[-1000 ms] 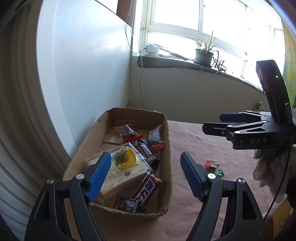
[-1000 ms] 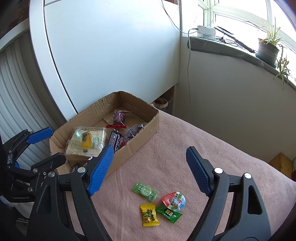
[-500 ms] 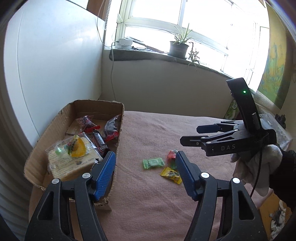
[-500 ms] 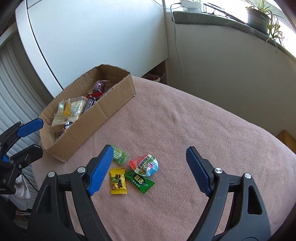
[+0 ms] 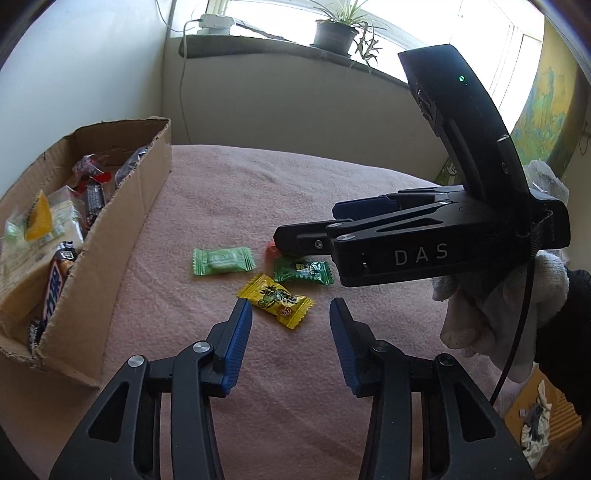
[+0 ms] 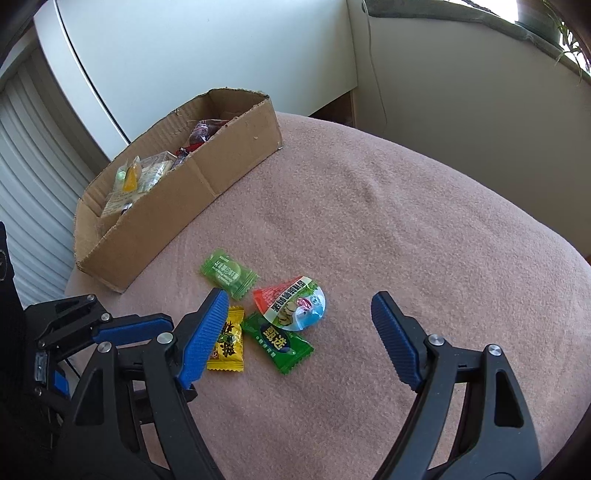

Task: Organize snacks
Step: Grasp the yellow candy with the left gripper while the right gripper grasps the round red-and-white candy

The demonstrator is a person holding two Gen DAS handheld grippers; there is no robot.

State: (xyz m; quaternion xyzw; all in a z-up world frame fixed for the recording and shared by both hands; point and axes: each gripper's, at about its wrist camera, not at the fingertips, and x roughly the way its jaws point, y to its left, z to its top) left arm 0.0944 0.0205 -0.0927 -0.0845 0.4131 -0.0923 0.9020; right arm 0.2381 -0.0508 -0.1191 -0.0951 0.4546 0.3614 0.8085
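Observation:
Several wrapped snacks lie on the pink cloth: a light green candy (image 5: pixel 222 260) (image 6: pixel 228 273), a yellow candy (image 5: pixel 275 300) (image 6: pixel 228 342), a dark green candy (image 5: pixel 303 270) (image 6: pixel 279 342) and a round red-and-white jelly cup (image 6: pixel 292 304). My left gripper (image 5: pixel 290 316) is open, just short of the yellow candy. My right gripper (image 6: pixel 300 319) is open, low above the jelly cup and dark green candy. In the left wrist view the right gripper (image 5: pixel 295 240) hides most of the jelly cup. A cardboard box (image 5: pixel 122 206) (image 6: pixel 221 162) holds several snacks.
The box stands at the left of the cloth-covered table (image 6: pixel 406 221), near its edge. A white cabinet (image 6: pixel 184 55) and wall stand behind. A windowsill with a potted plant (image 5: pixel 334 31) is at the back.
Both grippers have moved away from the box and down toward the loose candies. The left gripper's jaws have narrowed a little. The candies have not moved.

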